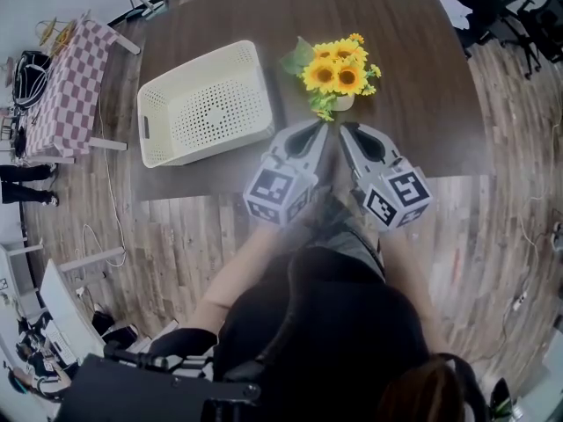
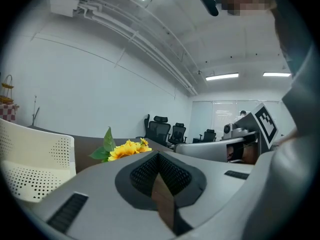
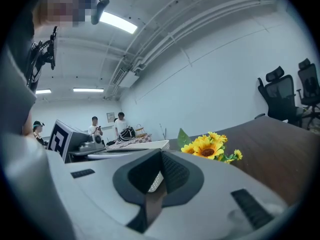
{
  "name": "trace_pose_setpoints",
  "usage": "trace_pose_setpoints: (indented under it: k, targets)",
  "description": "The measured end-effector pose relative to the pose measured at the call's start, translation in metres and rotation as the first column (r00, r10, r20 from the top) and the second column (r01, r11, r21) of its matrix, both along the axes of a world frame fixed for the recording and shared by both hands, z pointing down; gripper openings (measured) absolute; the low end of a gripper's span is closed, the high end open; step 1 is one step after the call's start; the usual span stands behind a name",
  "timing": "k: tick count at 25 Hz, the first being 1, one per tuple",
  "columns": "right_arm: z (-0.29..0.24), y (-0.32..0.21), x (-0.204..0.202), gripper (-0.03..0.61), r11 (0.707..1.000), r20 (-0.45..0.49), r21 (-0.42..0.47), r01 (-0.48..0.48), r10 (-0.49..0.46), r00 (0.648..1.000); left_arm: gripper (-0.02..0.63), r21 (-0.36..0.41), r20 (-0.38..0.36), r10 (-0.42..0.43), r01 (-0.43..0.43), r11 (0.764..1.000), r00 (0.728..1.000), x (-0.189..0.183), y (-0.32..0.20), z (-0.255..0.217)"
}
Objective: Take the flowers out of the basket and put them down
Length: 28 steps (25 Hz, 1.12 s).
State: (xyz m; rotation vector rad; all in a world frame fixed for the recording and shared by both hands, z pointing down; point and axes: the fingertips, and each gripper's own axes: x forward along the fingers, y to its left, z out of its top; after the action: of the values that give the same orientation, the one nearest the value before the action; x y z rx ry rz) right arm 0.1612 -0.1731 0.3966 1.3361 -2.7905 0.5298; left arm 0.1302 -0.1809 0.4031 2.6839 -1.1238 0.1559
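One basket [image 1: 207, 104], one flower bunch [image 1: 337, 70] — two grippers [image 1: 315, 128] [image 1: 348, 130]

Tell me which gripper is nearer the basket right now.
Left. The left gripper sits just off the white basket's near right corner, apart from it. The right gripper is farther right, beside the left one, in front of the sunflowers.

Left gripper [image 1: 320, 127] and right gripper [image 1: 344, 129] are the same build: light grey moulded shells, tapered. Each has a dark teardrop insert round the jaws, with black meshed pads [image 2: 145, 174]. Dark slotted strips [image 2: 69, 211] sit on the shell flanks. Each carries a cube, left cube [image 1: 280, 193] and right cube [image 1: 393, 196], with white faces and black square markers. Person wears a black top [image 1: 334, 323] plus grey patterned fabric [image 1: 347, 227], garment unclear. Dark camera [image 2: 208, 3] on the head.
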Motion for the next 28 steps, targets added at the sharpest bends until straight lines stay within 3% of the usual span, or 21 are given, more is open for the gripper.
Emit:
trace_pose_setpoints:
  k: [15,28]
  targets:
    - [0.001,0.063,-0.028,0.000,1.000,-0.007,0.003,-0.028,0.028,1.000,0.002,0.019,-0.020,0.046,-0.045,0.999,0.999,-0.024,0.066,-0.005]
    - [0.008,0.109,-0.076,0.000,1.000,-0.036,-0.009,0.009,-0.009,0.999,0.002,0.015,-0.051,0.068,-0.068,0.998,0.996,-0.056,0.109,0.001]
